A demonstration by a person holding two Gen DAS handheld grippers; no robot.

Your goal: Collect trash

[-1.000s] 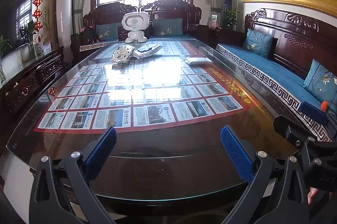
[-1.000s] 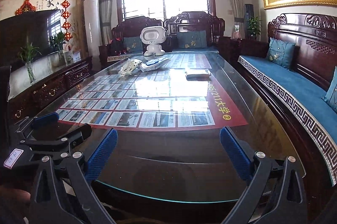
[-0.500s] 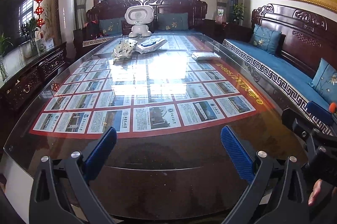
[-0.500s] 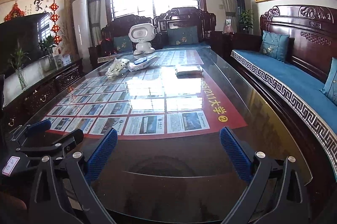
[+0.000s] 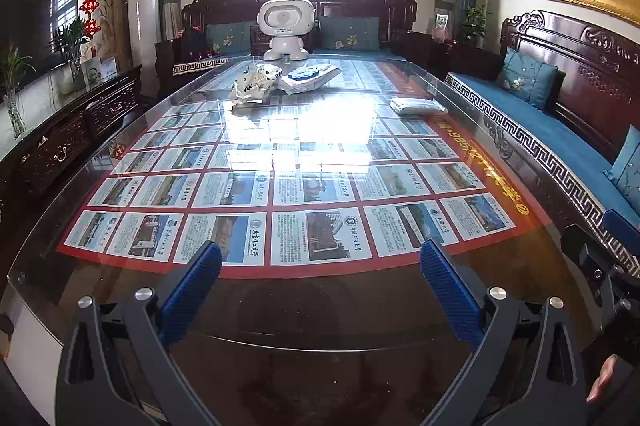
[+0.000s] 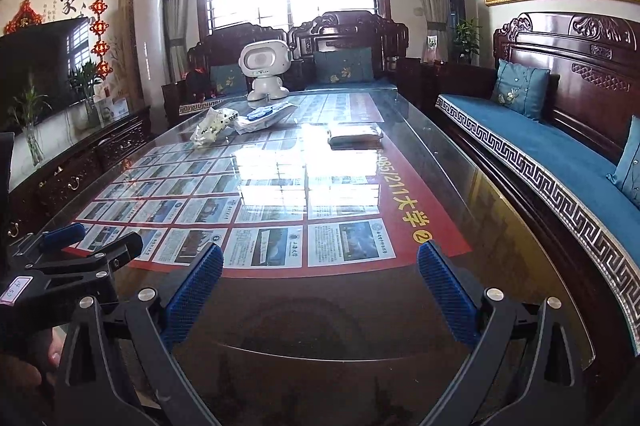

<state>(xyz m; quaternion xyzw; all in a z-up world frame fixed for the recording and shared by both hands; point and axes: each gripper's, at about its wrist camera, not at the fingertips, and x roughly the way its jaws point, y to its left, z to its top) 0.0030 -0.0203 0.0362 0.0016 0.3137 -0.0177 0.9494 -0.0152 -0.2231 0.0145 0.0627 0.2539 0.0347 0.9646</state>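
Crumpled wrapper [image 5: 253, 85] far across glass table [image 5: 360, 306], well beyond both tools, left tool [image 5: 320, 266] and right tool [image 6: 320, 266] spread apart, empty

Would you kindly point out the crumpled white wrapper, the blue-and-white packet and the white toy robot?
crumpled white wrapper [image 5: 253, 85], left wrist view, its bunched middle.
blue-and-white packet [image 5: 310, 76], left wrist view, its printed top face.
white toy robot [image 6: 264, 60], right wrist view, its head.

Near half of glass table [image 5: 320, 306] bare; crumpled wrapper [image 5: 252, 86], blue-white packet [image 5: 310, 76], white robot toy [image 5: 285, 28] crowd far end.
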